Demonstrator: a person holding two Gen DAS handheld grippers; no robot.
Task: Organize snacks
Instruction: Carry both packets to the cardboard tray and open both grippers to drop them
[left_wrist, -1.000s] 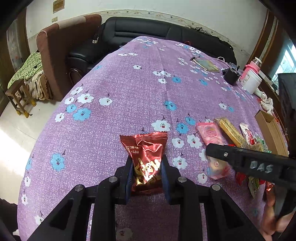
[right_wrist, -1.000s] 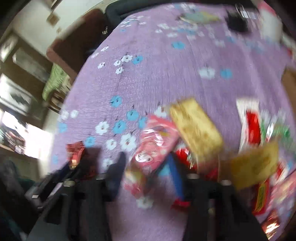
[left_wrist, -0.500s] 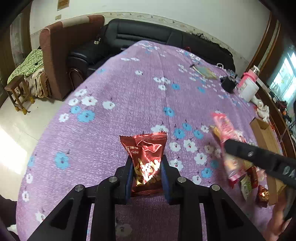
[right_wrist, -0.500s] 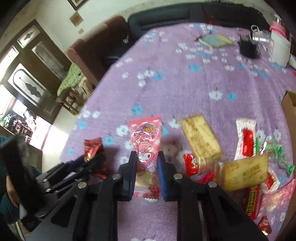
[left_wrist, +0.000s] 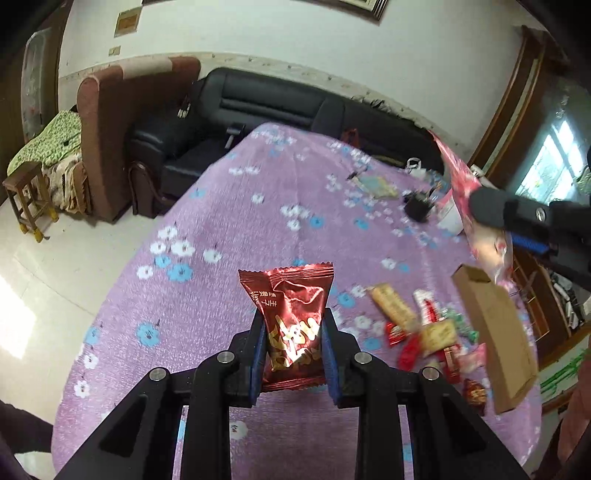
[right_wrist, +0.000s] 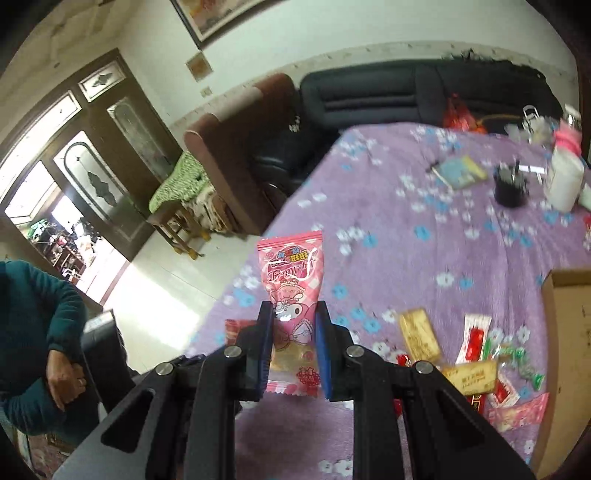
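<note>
Purple floral cloth is covering the bench (left_wrist: 258, 229), with a black sofa (left_wrist: 288, 107) sitting at the far end and a brown armchair (left_wrist: 110, 122) off to the left. Both packets are riding clear of the cloth now. The left hand-held gripper (left_wrist: 293, 345) is clamping a dark red foil snack packet (left_wrist: 291, 314) by its lower half, top standing upright. The right hand-held gripper (right_wrist: 293, 345), its jaws having just been closing, is pinching a pink cartoon snack packet (right_wrist: 291, 295) low down, most of the packet sticking up above the pads. The remaining snacks (right_wrist: 476, 362) are lying jumbled on the near right of the bench, just beside a cardboard box (right_wrist: 569, 354) at the right edge, probably where everything is heading. A person in a teal sleeve (right_wrist: 33, 325) is showing at the left of the right-hand view.

Risk from here, as I'm reading it: both wrappers are slick and air-filled, so a quick swing could be letting one slide out. The two grippers are also working close together over the same pile, so a crossing could be knocking a packet loose or scattering the heap.
</note>
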